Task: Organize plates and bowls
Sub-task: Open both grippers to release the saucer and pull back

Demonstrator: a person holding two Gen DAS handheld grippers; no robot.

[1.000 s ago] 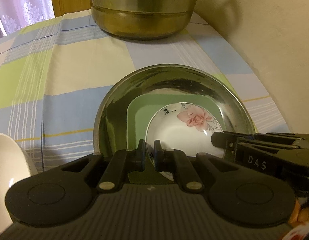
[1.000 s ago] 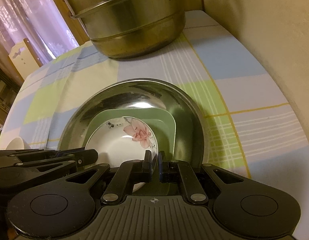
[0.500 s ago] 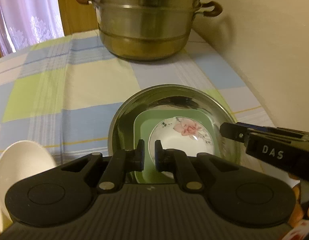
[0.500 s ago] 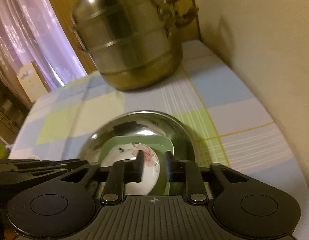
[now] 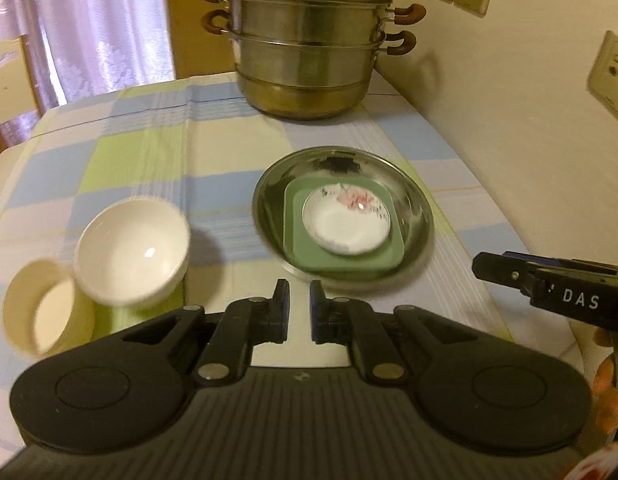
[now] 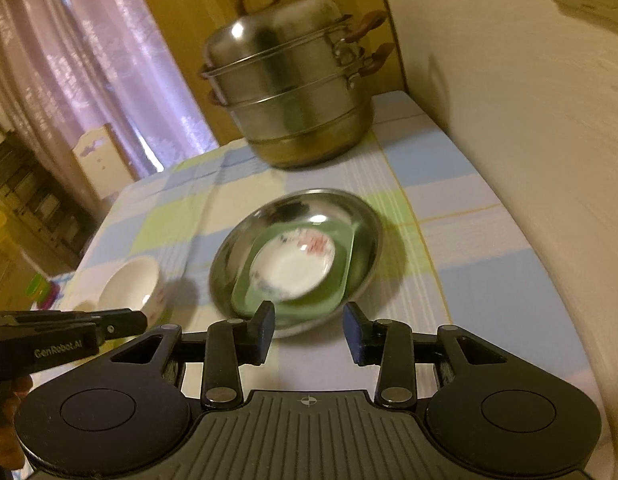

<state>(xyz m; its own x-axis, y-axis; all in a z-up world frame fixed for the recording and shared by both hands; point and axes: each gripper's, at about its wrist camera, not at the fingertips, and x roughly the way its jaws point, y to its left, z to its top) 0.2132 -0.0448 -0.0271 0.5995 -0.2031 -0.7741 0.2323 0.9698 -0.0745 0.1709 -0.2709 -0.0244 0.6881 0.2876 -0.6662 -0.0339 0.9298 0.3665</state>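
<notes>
Far left, near edge of the checked pastel tablecloth (image 5: 129, 152): a cream cylindrical cup (image 5: 41, 312), tipped toward the camera, touching a round white ceramic bowl (image 5: 133, 252) just to its right. Bowl tilted, leaning over the cup's rim, empty inside.

Centre foreground, left wrist view: left gripper (image 5: 299, 312) raised over bare cloth, jaws parted by a narrow gap, nothing between them, well short of the dishes.

Just right of centre: a wide round stainless-steel basin (image 5: 421, 208) resting flat on the cloth. Nested inside it, a green square plate with rounded corners (image 5: 297, 240); on top of that, a small round white saucer with a pink flower print (image 5: 345, 224). All three stacked, saucer off toward the far side of the green plate.

Behind the stack, at the far end of the table: a tall two-tier stainless steamer pot with brown handles (image 5: 309, 40), lid on, close to the cream wall (image 5: 509, 100) on the right.

Right wrist view: right gripper (image 6: 309, 328) hovering near the basin's (image 6: 373, 240) close rim, jaws spread wide, empty. Same stack ahead, blurred: green plate (image 6: 341, 280), flowered saucer (image 6: 293, 268). White bowl (image 6: 129, 284) off to the left, steamer pot (image 6: 289, 80) beyond.

Far right of the left wrist view: side of the right gripper (image 5: 549, 288), marked DAS.
</notes>
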